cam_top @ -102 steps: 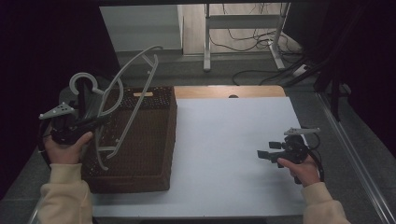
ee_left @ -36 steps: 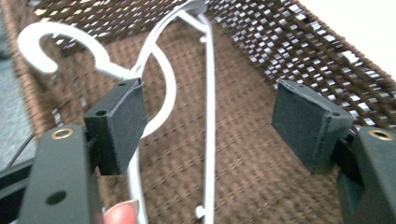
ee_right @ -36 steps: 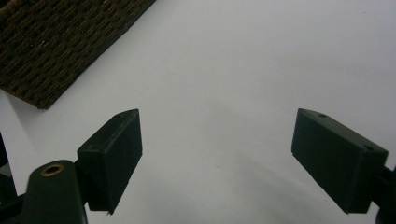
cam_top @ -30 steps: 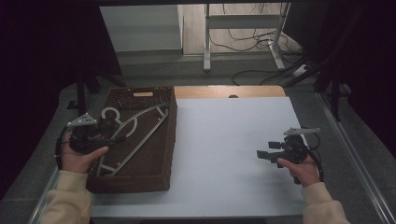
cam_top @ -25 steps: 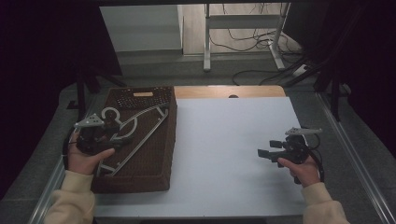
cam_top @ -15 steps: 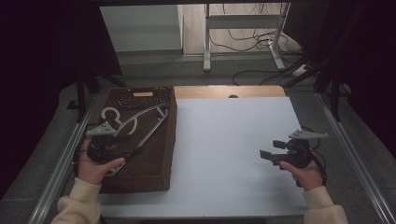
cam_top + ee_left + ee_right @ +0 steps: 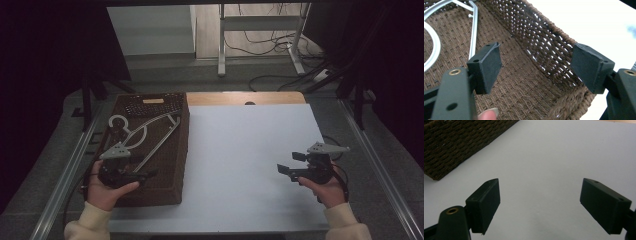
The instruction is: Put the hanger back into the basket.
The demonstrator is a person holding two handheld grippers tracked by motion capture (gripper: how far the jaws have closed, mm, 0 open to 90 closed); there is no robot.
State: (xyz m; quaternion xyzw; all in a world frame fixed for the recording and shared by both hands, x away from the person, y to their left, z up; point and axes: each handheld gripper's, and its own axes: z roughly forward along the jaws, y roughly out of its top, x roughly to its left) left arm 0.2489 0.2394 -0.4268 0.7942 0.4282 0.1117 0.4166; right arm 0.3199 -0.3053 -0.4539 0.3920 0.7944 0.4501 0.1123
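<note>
Wicker basket (image 7: 150,150) on the tabletop's (image 7: 240,150) left holds the white hanger (image 7: 142,132) flat; the left hand-held gripper (image 7: 536,65) hovers released over it, the right hand-held gripper (image 7: 540,200) likewise released.

– What's in the basket (image 7: 172,150)?

– A pale grey hanger (image 7: 145,132), lying flat on its floor. The hook loop sits at the far left, and the two thin arms spread rightward toward the far right corner, with the long straight bar running diagonally back to the near left.

– And the basket?

– Dark brown wicker, rectangular, open-topped, at the table's left side, long axis running near to far.
</note>
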